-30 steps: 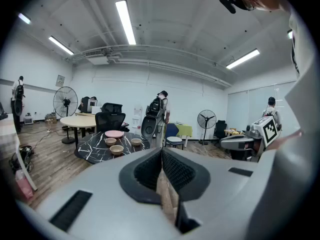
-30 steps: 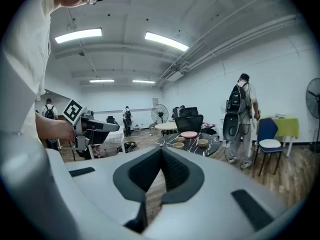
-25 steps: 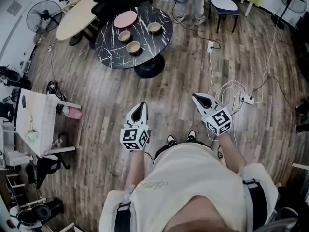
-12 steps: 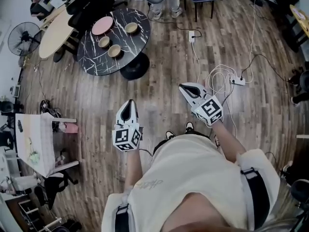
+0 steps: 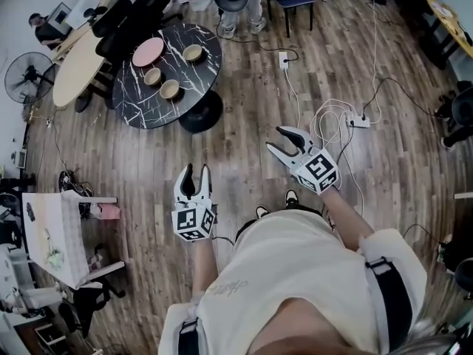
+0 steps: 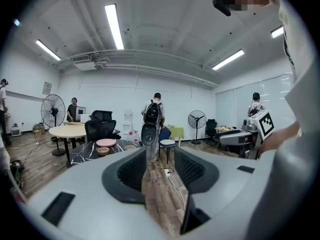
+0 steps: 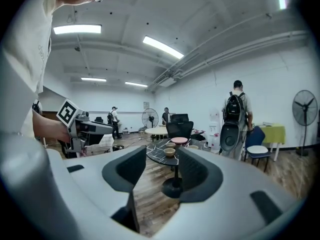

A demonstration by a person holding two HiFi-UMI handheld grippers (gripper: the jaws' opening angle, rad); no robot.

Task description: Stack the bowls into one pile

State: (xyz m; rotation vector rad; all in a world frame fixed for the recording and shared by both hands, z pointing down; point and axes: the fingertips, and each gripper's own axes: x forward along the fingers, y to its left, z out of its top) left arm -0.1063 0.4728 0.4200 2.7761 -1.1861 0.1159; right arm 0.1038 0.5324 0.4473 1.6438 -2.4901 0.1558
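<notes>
On the round black marble table with white veins [image 5: 137, 106], well across the room: three small tan bowls, none yet stacked. A far bowl [image 5: 193, 52] alone toward one edge, a middle bowl [image 5: 153, 76] and a near bowl [image 5: 170, 89] close together but apart, all upright and mouth up, so fit to nest. Near the middle bowl, a flat pink round plate [image 5: 148, 52], by the task's wording no part of the pile. Between table and person, only brown plank wooden floor [image 5: 222, 161]; puts every bowl out of reach and calls for a walk over first. Left gripper [image 5: 196, 170] held out low before the body, aimed roughly level toward the table, jaws just now opening to a wide spread, nothing between them but floor beyond. Right gripper [image 5: 274, 137] likewise, jaws just opening, empty, with table and bowls framed far off in the gap in the right gripper view. Reads as a readying pose: both grippers parted ahead of the approach, so as to arrive fit to take a rim. On the floor to the right, white cables and a power strip [image 5: 360, 122], worth stepping around. Stacking judged not begun.
</notes>
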